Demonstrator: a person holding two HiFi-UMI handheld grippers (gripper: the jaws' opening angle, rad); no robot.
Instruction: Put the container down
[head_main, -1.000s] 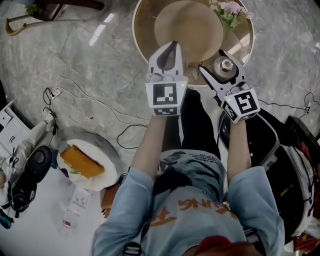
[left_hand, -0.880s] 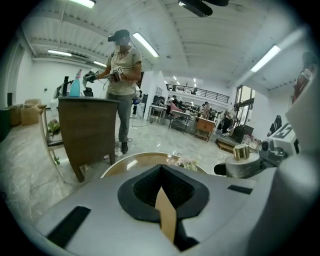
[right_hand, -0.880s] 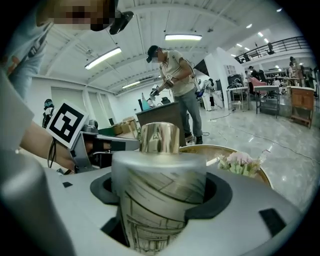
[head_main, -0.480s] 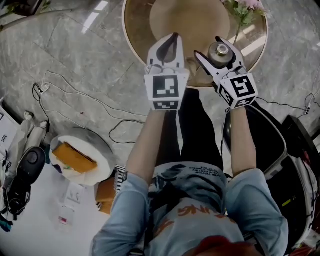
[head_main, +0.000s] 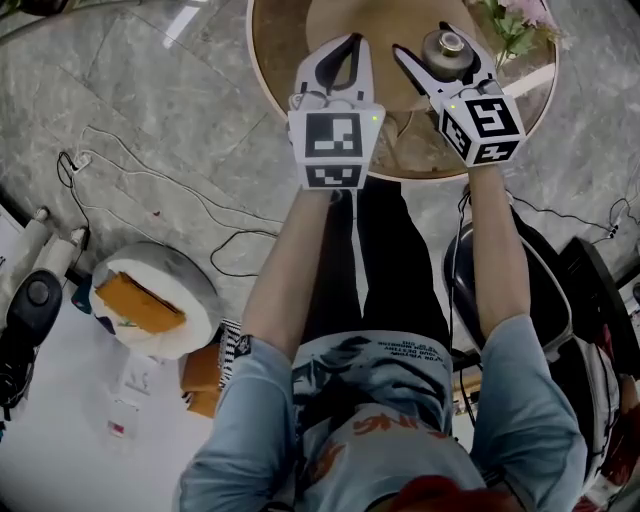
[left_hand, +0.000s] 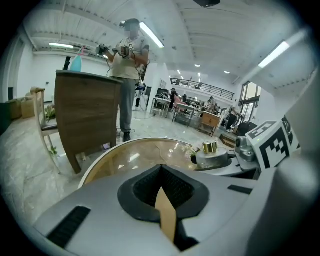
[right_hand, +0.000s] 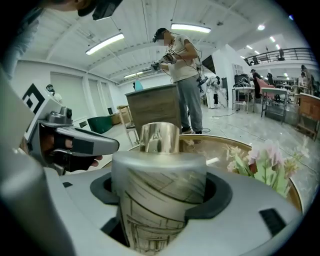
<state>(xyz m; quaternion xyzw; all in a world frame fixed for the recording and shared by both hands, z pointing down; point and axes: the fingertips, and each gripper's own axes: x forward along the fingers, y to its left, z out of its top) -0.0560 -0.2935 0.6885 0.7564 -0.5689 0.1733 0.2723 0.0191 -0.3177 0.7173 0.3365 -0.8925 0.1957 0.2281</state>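
Sitting clamped inside the right tool (head_main: 440, 47) is the container (right_hand: 162, 195).

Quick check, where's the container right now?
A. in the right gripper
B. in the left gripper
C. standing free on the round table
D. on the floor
A: the right gripper has its jaws closed on the container, whose gold knob sticks up above them.
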